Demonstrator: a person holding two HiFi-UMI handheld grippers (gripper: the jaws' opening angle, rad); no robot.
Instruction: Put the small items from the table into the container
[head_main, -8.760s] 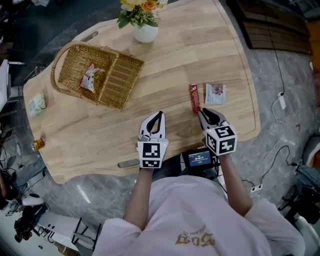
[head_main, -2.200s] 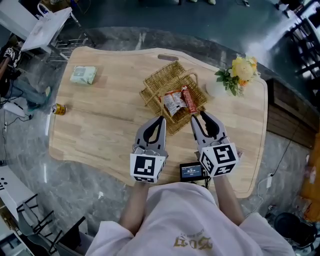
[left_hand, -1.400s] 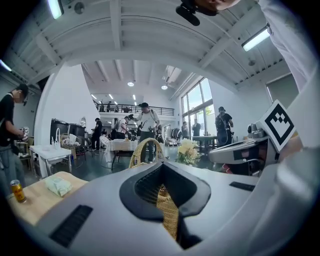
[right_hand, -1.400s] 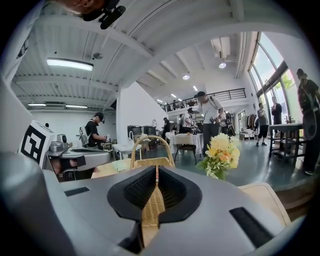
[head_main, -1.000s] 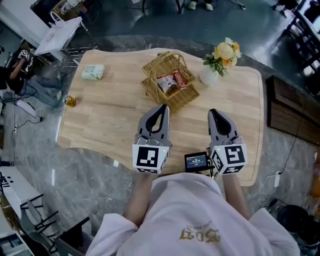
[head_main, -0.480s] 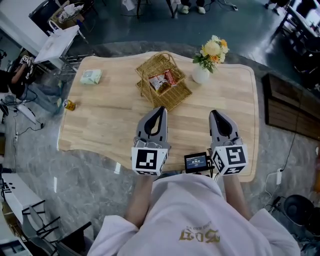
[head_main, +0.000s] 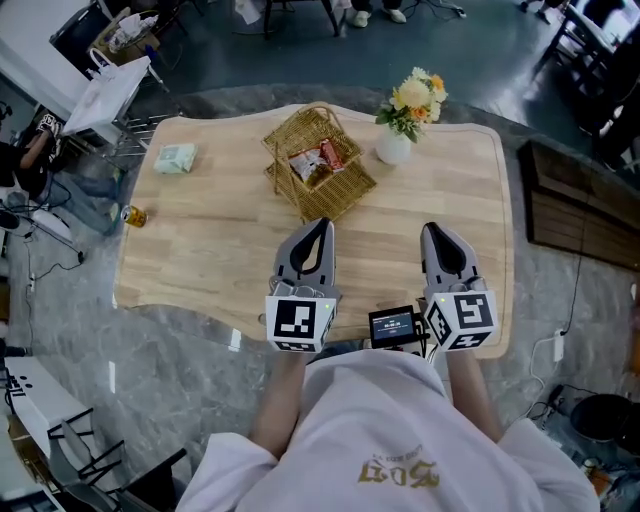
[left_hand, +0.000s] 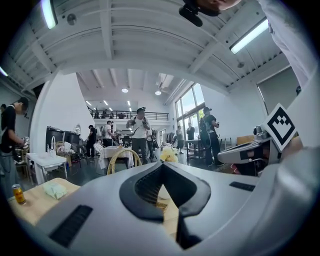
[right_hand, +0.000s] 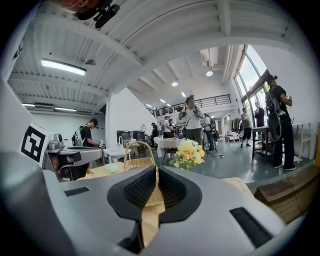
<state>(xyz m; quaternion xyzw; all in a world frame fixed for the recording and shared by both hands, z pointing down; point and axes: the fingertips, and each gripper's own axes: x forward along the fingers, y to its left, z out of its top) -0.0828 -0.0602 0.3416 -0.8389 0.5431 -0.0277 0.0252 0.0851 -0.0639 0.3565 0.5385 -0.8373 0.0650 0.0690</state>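
A wicker basket (head_main: 345, 185) with a hoop handle stands on the wooden table (head_main: 220, 250), back of centre. Inside it lie a white-and-red snack packet (head_main: 303, 167) and a red bar (head_main: 331, 153). A pale green packet (head_main: 175, 158) lies at the table's far left, and a small can (head_main: 132, 215) stands at the left edge. My left gripper (head_main: 318, 229) and right gripper (head_main: 437, 233) hover side by side over the near edge, both shut and empty, well short of the basket. The basket handle (left_hand: 122, 156) shows beyond the left gripper (left_hand: 162, 167) and past the right gripper (right_hand: 156, 170).
A white vase of yellow flowers (head_main: 397, 135) stands just right of the basket. A small screen device (head_main: 393, 325) sits at the person's waist. A white bag (head_main: 110, 85) and cables lie on the floor to the left. Several people stand in the hall behind.
Both grippers have drawn back a little from the basket towards the near edge of the table. Their jaws stay shut and empty; nothing on the table has moved.
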